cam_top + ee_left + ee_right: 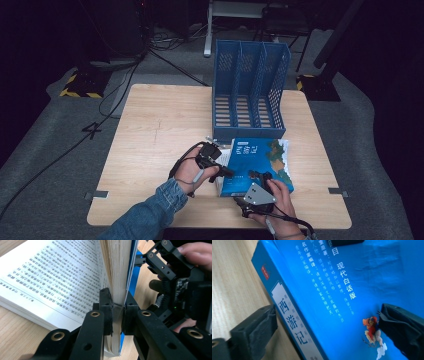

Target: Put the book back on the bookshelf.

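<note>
Nearest the high camera, the right gripper (259, 176), carried in the person's right hand (280, 205), hangs over the near end of the blue book (260, 165); its 2 jaws stand wide, 1 off the spine side over bare wood and 1 over the cover, and in the right gripper view neither pad presses on the book (352, 290), so it holds nothing. That straddle looks like a setup for taking the closed thickness by the spine. Just left of it, the left gripper (226, 171), in the person's left hand (192, 172), is clamped tight on a thick sheaf of pages with the front cover (117, 275), holding that part upright while the remaining pages (50, 277) lie open and flat on the table (150, 130). This grip probably keeps the book steady and half raised so it can be swung closed. The book lies on the near right part of the table, right in front of the blue file rack (250, 85), whose 3 upright slots stand open toward it, a likely home for it.
</note>
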The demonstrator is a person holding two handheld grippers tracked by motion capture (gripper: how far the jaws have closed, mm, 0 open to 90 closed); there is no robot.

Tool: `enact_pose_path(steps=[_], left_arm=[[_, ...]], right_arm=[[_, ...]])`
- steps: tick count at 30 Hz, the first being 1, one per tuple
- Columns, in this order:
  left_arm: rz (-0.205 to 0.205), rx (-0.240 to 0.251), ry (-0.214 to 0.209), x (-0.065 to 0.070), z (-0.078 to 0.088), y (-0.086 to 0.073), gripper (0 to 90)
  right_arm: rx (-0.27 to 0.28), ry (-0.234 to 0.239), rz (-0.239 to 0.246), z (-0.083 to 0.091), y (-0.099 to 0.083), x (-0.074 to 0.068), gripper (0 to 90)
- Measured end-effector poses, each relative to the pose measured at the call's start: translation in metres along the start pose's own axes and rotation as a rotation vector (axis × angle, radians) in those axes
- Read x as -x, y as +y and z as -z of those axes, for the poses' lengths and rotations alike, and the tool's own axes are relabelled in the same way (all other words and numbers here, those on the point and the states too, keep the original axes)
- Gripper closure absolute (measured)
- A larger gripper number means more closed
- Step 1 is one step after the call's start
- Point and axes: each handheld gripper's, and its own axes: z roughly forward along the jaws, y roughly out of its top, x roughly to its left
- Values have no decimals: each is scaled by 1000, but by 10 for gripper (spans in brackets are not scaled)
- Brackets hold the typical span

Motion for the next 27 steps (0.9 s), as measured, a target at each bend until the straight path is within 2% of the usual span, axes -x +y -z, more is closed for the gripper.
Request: enact_pose_path(steps=[3,8,15,16,17,20,22,24,27], left_arm=[[2,-5,-6,1,-1,2,819],[-4,-4,2,5,-3,2,817],[1,-4,-1,11,-3,8,810],[9,7,-14,14,-3,11,808],[9,7,-14,14,-3,11,806],[20,8,-34,16,-6,12,801],[26,8,-40,15,-8,12,797],[27,9,-40,15,-10,13,792],[28,8,-37,15,-13,12,789]], right_arm=[[1,-35,42,-2,-2,0,13],[-9,-46,48,-4,-3,1,0],[-30,-101,73,-6,-2,1,0],[-31,-113,73,-5,-2,3,0],[-31,-113,73,-5,-2,3,0],[-46,-156,84,-3,0,3,2],[-58,-161,95,-5,-1,3,3],[-68,-186,115,-7,-3,3,3],[-76,-200,125,-9,-4,3,3]])
